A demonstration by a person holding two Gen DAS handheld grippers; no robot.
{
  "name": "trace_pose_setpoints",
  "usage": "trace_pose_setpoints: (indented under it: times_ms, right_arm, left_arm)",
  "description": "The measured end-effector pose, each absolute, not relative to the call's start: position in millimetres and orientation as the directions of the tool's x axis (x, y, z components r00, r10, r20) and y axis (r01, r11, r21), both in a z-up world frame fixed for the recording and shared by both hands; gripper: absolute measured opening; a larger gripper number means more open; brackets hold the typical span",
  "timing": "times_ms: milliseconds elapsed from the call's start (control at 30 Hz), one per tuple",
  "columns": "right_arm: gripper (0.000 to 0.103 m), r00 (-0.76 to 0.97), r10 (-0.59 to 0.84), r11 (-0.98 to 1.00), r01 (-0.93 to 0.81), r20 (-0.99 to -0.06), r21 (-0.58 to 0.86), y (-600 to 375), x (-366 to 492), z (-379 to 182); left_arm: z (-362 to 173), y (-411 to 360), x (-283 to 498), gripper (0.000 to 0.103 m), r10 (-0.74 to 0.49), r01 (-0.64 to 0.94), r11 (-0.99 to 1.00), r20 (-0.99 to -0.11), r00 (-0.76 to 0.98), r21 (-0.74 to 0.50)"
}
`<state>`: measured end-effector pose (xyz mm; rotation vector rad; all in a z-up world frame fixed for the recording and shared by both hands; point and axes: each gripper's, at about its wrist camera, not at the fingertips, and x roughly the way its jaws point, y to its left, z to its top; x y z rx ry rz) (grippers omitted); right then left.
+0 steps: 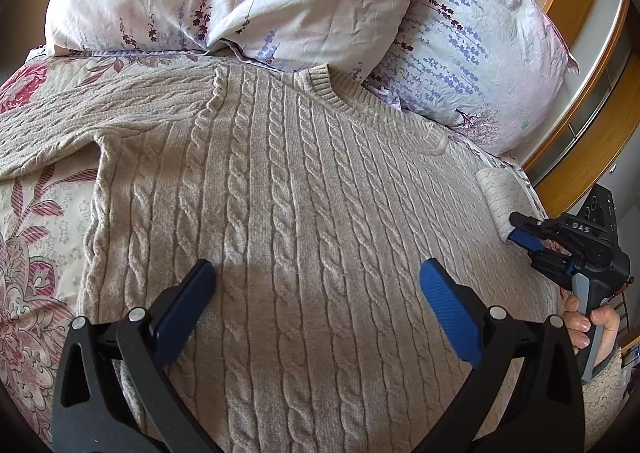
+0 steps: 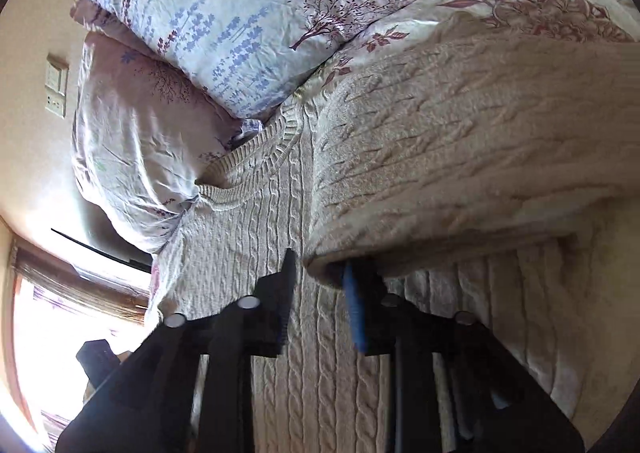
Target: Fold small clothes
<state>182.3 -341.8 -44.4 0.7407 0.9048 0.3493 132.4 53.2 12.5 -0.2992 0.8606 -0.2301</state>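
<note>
One beige cable-knit sweater [image 1: 304, 189] | flat on bed | left jaws spread, right jaws parted, cuff between.

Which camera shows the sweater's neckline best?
The left wrist view: the ribbed collar sits unobstructed at the top of the flat cable-knit sweater. The right wrist view shows the collar too, but tilted, slightly blurred, and beside a folded-over sleeve.
</note>
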Motion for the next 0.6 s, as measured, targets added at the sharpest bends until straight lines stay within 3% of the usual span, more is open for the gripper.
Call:
trace_pose_setpoints:
  times_ms: [33,67,233,333,400,500,600]
  right_arm:
    - [0.076,0.602,0.577,0.674,0.03,-0.552,0.738,-350.2,173.9,-41.5]
    - [0.081,0.636,0.565,0.657,0.037,-0.525,0.753,-359.2,160.2,-36.0]
    - [0.08,0.764,0.445,0.592,0.141,-0.467,0.794,-412.6,129.5,-26.7]
    - [0.075,0.78,0.385,0.499,0.274,-0.494,0.822,-446.3,124.8,-44.8]
    - [0.06,0.79,0.37,0.434,0.318,-0.489,0.843,-461.3,123.3,-56.5]
    - [0.055,0.806,0.327,0.42,0.344,-0.493,0.84,-472.1,126.3,-59.2]
    - [0.038,0.806,0.256,0.432,0.398,-0.533,0.809,-476.5,134.5,-61.4]
  left_arm:
    - [12.5,53.1,132.3,0.101,-0.318,0.078,0.934,-0.707,0.632,-0.35]
    - [12.4,53.0,132.3,0.101,-0.317,0.078,0.934,-0.707,0.632,-0.349]
    - [12.1,51.5,132.1,0.101,-0.308,0.077,0.938,-0.713,0.63,-0.337]
    - [11.7,52.0,132.2,0.101,-0.31,0.077,0.937,-0.712,0.63,-0.34]
    - [11.8,52.4,132.4,0.101,-0.314,0.078,0.936,-0.71,0.631,-0.344]
    - [11.9,52.3,132.5,0.101,-0.315,0.078,0.935,-0.709,0.631,-0.346]
    - [12.2,52.5,132.4,0.101,-0.317,0.078,0.934,-0.708,0.631,-0.349]
